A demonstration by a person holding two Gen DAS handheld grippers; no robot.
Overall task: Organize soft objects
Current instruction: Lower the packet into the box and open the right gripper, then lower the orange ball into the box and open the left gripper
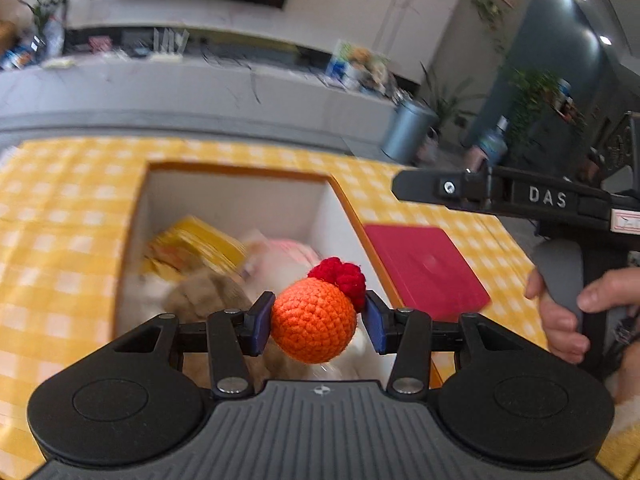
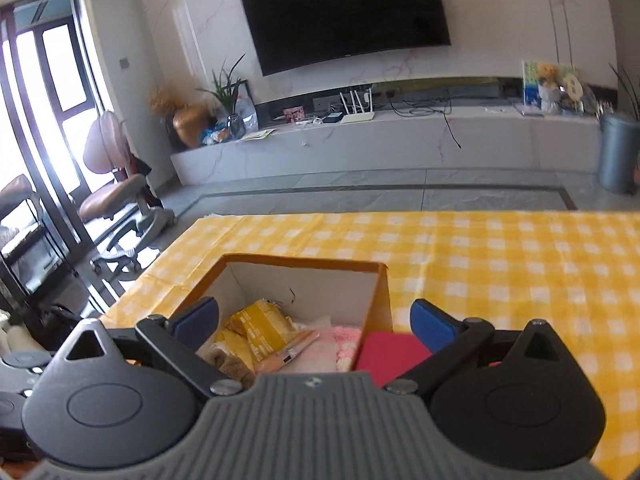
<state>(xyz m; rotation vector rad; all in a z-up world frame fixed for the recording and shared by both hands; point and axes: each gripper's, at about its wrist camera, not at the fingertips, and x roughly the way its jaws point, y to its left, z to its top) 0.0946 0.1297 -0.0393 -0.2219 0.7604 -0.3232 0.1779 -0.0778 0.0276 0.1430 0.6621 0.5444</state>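
Crochet ball carried over the box for drop-in.
Left gripper [image 1: 318,320] clamps orange crochet ball [image 1: 314,322] above open box [image 1: 240,172]; right gripper [image 2: 314,320], splayed empty, waits at three o'clock.
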